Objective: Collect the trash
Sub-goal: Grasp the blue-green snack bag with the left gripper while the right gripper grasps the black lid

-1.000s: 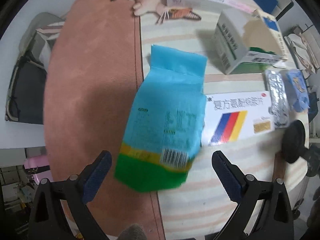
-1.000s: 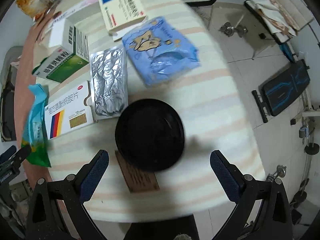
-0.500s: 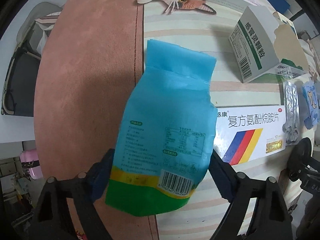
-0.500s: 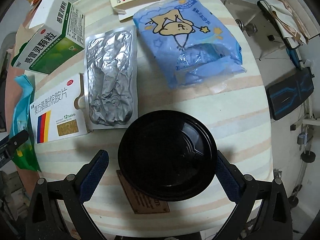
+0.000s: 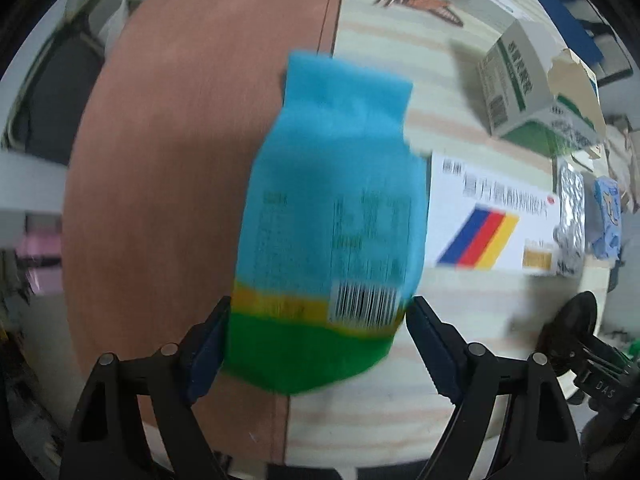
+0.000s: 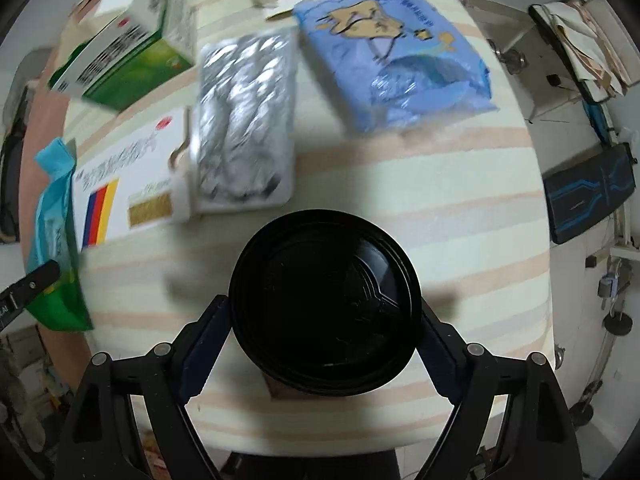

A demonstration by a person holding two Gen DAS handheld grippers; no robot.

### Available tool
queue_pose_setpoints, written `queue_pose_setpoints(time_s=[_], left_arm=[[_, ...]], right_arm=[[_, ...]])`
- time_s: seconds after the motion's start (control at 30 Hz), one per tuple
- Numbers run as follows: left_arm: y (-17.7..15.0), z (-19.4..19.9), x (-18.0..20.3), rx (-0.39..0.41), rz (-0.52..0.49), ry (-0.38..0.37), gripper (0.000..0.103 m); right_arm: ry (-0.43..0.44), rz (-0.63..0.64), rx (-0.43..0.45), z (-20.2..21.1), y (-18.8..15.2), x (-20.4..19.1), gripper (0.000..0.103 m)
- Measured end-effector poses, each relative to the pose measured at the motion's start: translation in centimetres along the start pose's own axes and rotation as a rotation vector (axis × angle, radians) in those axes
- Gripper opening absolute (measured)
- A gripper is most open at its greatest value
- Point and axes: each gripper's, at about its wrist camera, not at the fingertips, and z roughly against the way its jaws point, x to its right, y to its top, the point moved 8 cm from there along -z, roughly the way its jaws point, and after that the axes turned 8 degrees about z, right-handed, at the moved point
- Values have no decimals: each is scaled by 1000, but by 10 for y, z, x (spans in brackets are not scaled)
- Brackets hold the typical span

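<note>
Both grippers closed on trash items above the striped table.

The left gripper (image 5: 318, 344) clamped the green lower end of a blue-and-green snack bag (image 5: 332, 208) — its blue fingers (image 5: 208, 344) pressed either side, the bag extending over the seam between brown cloth (image 5: 180, 160) and striped tablecloth (image 5: 400, 412). The right gripper (image 6: 324, 340) pinched a round black lid (image 6: 324, 300) between its pads. Nearby lay a white tablet box (image 6: 128, 188), a foil blister sheet (image 6: 244, 128), a light-blue pouch (image 6: 392, 56) and a green-and-white carton (image 6: 124, 56) — all blurred.
</note>
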Motion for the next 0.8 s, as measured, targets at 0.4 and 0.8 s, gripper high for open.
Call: queue_pose_setpoints(time_s=[0.4, 0.8], left_arm=[[9, -13, -10, 23, 18, 8, 84], [11, 5, 4, 94, -17, 14, 69]], right_arm=[[-74, 0, -19, -14, 4, -10, 92], [-67, -16, 52, -8, -8, -24, 85]])
